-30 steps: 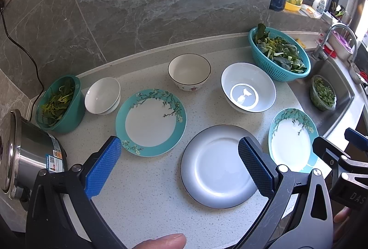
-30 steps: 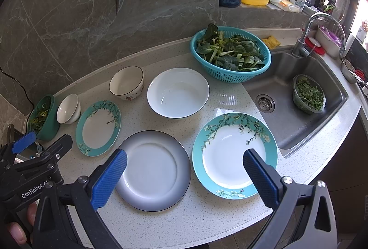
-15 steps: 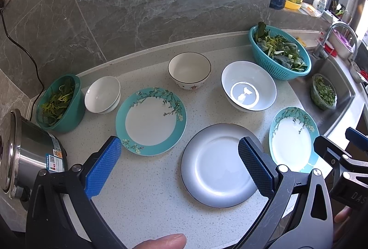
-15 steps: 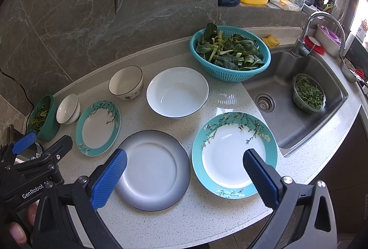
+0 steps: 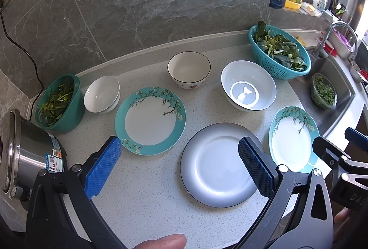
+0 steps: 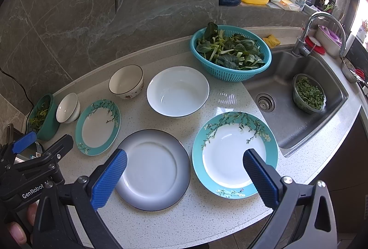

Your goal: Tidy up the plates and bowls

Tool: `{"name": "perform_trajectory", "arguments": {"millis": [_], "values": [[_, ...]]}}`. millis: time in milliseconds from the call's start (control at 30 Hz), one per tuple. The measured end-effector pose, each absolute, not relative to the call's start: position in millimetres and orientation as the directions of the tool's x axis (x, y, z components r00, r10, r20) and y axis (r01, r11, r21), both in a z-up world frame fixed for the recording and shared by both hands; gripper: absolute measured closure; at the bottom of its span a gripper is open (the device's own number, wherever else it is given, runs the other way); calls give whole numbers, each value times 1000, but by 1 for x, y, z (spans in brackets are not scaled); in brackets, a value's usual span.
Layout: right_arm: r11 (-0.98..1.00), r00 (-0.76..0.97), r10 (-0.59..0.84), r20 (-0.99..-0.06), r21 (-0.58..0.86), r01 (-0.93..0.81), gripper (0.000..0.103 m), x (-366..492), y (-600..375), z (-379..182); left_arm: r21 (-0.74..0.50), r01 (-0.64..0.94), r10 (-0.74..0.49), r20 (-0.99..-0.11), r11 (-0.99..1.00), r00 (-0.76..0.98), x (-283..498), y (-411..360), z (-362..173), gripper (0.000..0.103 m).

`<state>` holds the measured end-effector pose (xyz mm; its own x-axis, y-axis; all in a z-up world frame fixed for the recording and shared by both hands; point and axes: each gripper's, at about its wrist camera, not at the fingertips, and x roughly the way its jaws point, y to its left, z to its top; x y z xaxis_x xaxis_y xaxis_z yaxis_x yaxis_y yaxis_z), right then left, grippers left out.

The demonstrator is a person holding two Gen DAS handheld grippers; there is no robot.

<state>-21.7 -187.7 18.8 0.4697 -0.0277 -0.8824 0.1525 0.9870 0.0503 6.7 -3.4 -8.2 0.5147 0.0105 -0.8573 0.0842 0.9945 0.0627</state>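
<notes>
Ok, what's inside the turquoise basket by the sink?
The turquoise basket is heaped with leafy greens, dark leaves and pale stalks. They cover its floor, so anything beneath them cannot be seen. Both grippers are open, well short of it.

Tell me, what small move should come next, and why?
Probably lower the open right tool onto the near rim of the teal floral plate beside the sink. Nothing is stacked yet, both tools are empty, and that plate lies closest beneath it, with a matching teal floral plate further left.

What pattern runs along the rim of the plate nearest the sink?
White blossom branches on a teal rim of the round plate; clearest in the right wrist view.
</notes>
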Motion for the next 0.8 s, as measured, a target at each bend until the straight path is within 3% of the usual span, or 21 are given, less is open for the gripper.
{"name": "perform_trajectory", "arguments": {"millis": [800], "values": [[987, 465, -27, -885, 50, 153, 0, -21, -187, 18, 65, 84, 13, -858, 994, 513, 7, -4, -9, 0]]}}
